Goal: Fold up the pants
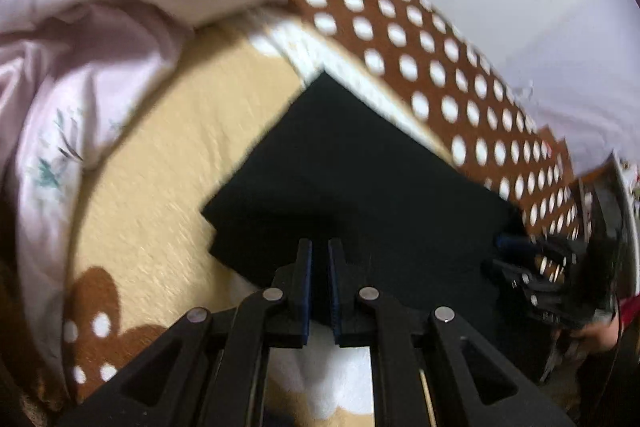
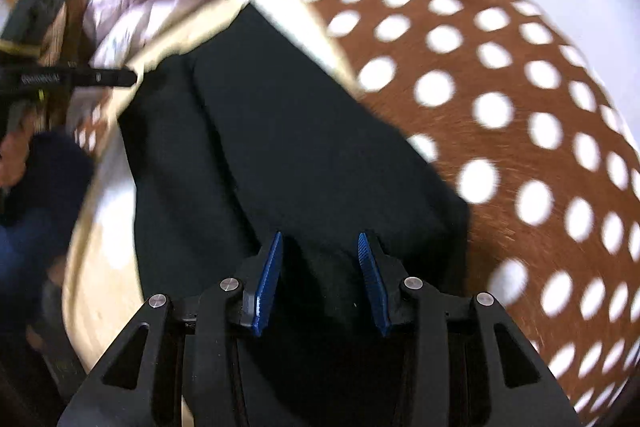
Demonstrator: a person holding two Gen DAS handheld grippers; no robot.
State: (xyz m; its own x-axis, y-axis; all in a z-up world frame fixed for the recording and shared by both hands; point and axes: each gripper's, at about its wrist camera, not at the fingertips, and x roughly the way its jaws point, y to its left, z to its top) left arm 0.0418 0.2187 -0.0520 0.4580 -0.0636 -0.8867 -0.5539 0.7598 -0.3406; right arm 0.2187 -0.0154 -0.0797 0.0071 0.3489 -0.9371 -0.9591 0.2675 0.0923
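Your left gripper (image 1: 320, 259) has its fingers drawn close with only a narrow slit between them, and from its own camera you cannot tell whether any cloth is caught in that slit; it sits over the near edge of the pants (image 1: 352, 179). Your right gripper (image 2: 320, 251) is spread wide, hanging over the pants' near end with nothing between its blue pads (image 2: 268, 279). The pants lie as a dark, already doubled slab on the blanket (image 2: 460, 99), their far corner just beside the blanket's brown spotted band and their left side near the pink quilt (image 1: 100, 27). The pictures are smeared by motion, so both hands are likely travelling fast, and that is the main risk: a quick sweep could drag the top layer askew and open the fold. If the left gripper nips only the upper layer, lifting may peel it off the lower one. The fleecy blanket could also get pinched along with the black cloth, since the edge is hard to see against it. Mind the two grippers meeting near the pants' edge.
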